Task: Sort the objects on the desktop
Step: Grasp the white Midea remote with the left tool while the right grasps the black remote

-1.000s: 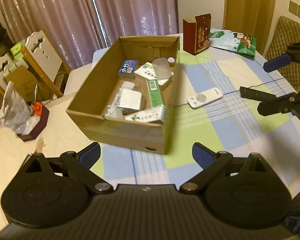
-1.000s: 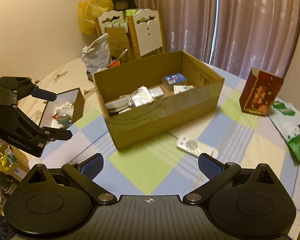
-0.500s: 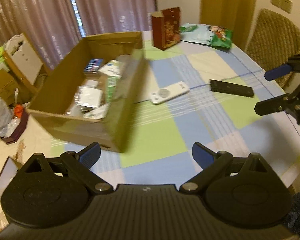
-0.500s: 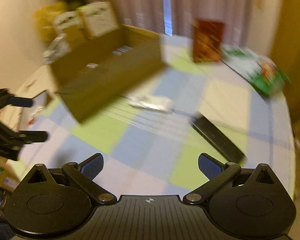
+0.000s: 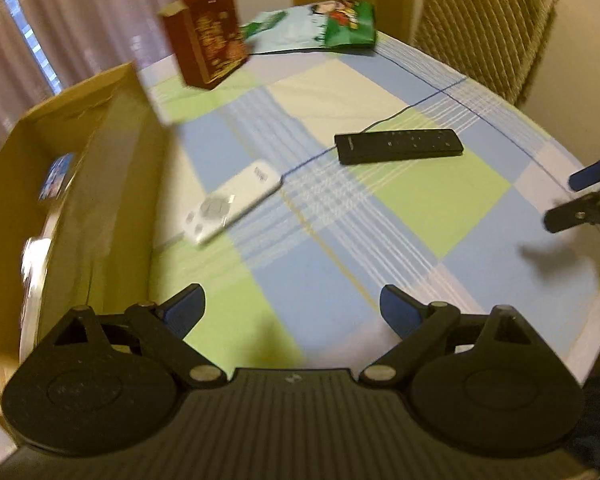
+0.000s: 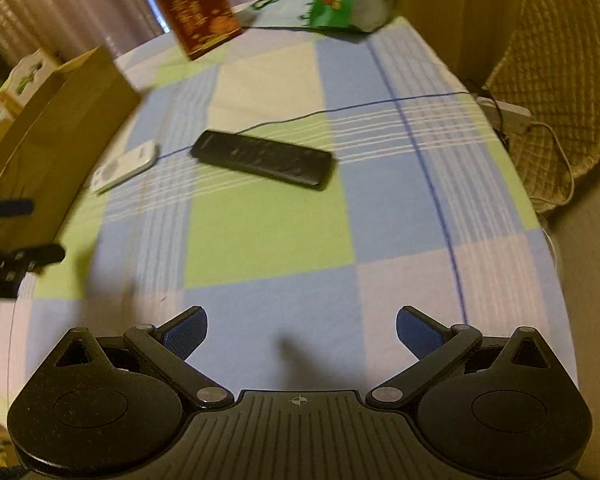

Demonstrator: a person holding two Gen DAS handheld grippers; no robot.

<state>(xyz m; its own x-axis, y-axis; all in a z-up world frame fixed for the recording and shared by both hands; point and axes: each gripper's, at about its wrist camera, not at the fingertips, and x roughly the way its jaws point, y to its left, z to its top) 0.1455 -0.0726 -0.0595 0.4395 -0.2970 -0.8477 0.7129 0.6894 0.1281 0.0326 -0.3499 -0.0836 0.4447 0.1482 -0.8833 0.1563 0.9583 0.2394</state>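
I am holding my left gripper over the checked tablecloth, its jaws wide but closing a little, with only cloth between the blue pads. My right gripper is hanging spread wide over a blue and white patch of the same cloth, gripping nothing.

The black remote is lying flat, long and slim, with a row of small buttons along its face, resting across the blue line in the cloth. The white remote is lying flat beside it, shorter, with rounded ends and a round pad near one end; the two are near each other but apart. The white one is sitting just beside the wall of the cardboard box, which is standing open on my left with a few blurred packets inside.

At the far end a red carton is standing upright, and a green snack bag is lying flat next to it, close to the table's far edge.

Between my grippers and the remotes the cloth is lying bare. On the right side the table edge is curving away, with a quilted chair and a white cable beyond it.
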